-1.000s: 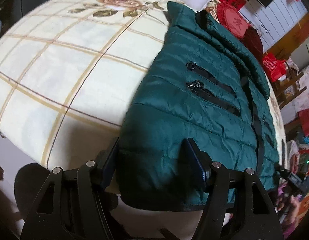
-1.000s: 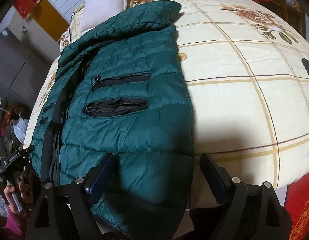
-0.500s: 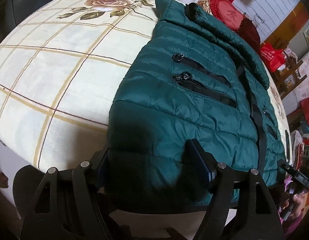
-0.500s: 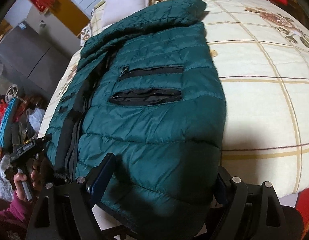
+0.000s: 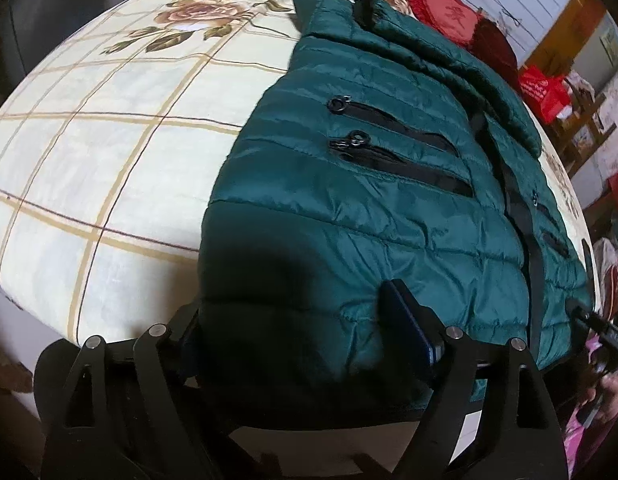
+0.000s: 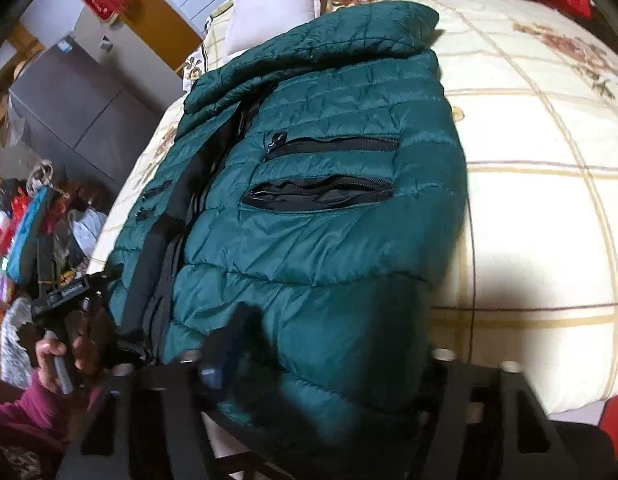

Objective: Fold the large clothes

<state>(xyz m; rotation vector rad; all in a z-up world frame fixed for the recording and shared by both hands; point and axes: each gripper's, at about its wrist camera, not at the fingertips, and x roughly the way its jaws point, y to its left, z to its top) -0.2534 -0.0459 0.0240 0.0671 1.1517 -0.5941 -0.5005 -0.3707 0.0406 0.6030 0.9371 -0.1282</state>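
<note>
A dark green quilted jacket (image 5: 349, 184) with black zip pockets lies front up on the bed, hem at the near edge. It also shows in the right wrist view (image 6: 329, 208). My left gripper (image 5: 293, 320) is open, its jaws straddling the hem's left corner; the left finger is hidden behind the fabric. My right gripper (image 6: 329, 344) is open, its jaws straddling the hem's right corner; the right finger is hidden under the fabric. The left gripper also shows in the right wrist view (image 6: 65, 296), held in a hand.
The bed has a cream plaid sheet (image 5: 109, 128) with rose prints. A white pillow (image 6: 273, 16) lies at the head. Red cushions (image 5: 449, 12) and cluttered shelves stand beyond the bed. A grey cabinet (image 6: 89, 108) stands at the left.
Both grippers moved forward over the hem, so the jacket's lower corners now sit between the open jaws. The right wrist view is blurred by motion.
</note>
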